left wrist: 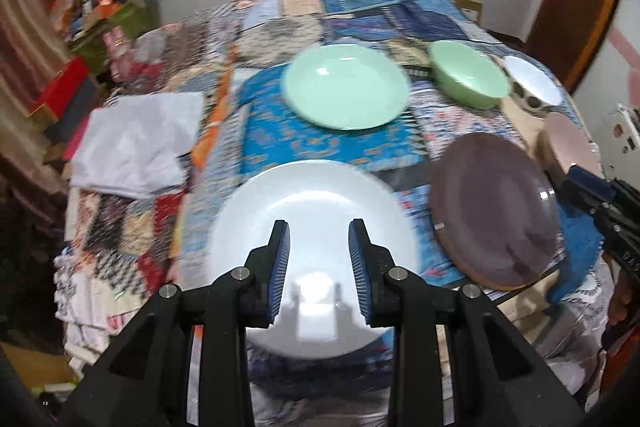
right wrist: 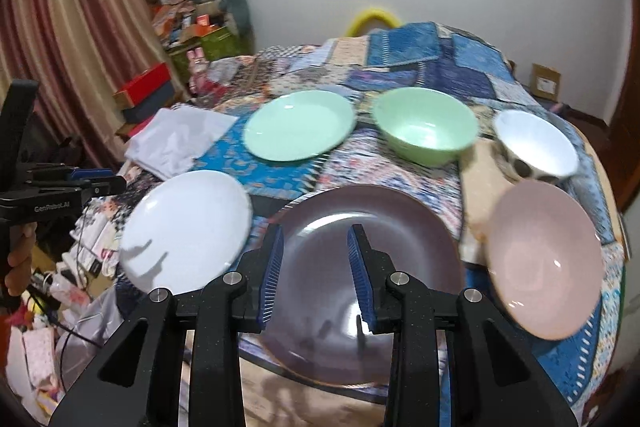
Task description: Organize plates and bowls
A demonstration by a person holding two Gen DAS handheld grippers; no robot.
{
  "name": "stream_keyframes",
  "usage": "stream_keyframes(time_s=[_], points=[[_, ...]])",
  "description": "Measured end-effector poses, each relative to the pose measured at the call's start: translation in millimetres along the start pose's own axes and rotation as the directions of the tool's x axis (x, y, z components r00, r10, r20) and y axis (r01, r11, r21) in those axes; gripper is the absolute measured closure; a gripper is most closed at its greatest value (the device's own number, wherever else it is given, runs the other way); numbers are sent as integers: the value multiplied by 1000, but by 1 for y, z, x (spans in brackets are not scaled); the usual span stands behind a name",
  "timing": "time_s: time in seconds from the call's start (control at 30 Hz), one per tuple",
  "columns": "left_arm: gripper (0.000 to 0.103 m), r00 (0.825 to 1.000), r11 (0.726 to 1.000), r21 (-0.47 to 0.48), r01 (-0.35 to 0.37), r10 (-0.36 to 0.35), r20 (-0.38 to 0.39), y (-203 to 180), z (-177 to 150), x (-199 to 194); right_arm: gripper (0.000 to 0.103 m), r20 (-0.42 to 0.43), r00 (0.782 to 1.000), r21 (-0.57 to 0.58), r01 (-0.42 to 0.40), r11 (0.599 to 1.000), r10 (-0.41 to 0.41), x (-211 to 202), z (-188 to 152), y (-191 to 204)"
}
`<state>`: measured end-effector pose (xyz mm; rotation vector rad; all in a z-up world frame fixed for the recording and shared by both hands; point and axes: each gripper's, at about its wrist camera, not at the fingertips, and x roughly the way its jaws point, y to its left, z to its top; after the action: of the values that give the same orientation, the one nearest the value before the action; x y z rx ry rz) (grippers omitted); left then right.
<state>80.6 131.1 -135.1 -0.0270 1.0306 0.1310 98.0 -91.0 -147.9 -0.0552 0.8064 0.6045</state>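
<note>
My left gripper [left wrist: 319,231] is open and empty, hovering over a white plate [left wrist: 316,195] at the table's near edge. My right gripper [right wrist: 316,237] is open and empty over a purple-brown plate [right wrist: 360,211]. The white plate [right wrist: 188,227] lies to its left and a pink bowl [right wrist: 546,263] to its right. Farther back stand a mint green plate [right wrist: 300,125], a green bowl [right wrist: 426,125] and a white spotted bowl [right wrist: 536,147]. In the left wrist view the purple-brown plate [left wrist: 494,211], green plate [left wrist: 346,87] and green bowl [left wrist: 470,79] also show.
All dishes rest on a patchwork cloth [right wrist: 440,67] over the table. A folded white cloth [left wrist: 136,143] lies at the table's left. Cluttered boxes [right wrist: 192,23] and a curtain [right wrist: 80,27] stand beyond the left side. The other gripper [left wrist: 600,203] shows at the right edge.
</note>
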Motion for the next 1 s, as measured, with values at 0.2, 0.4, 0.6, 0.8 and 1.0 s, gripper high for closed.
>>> stream_keyframes(time_s=[0.2,0.4,0.6,0.8,1.0], points=[[73,995,995,-43,-93,92,-27,52,-18,-6,70,-29,997,-36,-66,997,65,21,6,28],[73,990,986,-104,-130,123,-73,98,-37,4,70,-95,991,-65,-99,993,93,51,7,50],[73,993,989,-131,-63,49,-110,106,-48,26,69,-178,980,-90,-107,990,90,79,4,63],[73,990,993,-118,5,-21,-138,94,-49,53,68,-233,971,-113,-91,989,63,103,7,66],[73,984,990,-132,44,-66,-166,95,-51,73,68,-284,956,-119,-106,987,68,122,9,69]])
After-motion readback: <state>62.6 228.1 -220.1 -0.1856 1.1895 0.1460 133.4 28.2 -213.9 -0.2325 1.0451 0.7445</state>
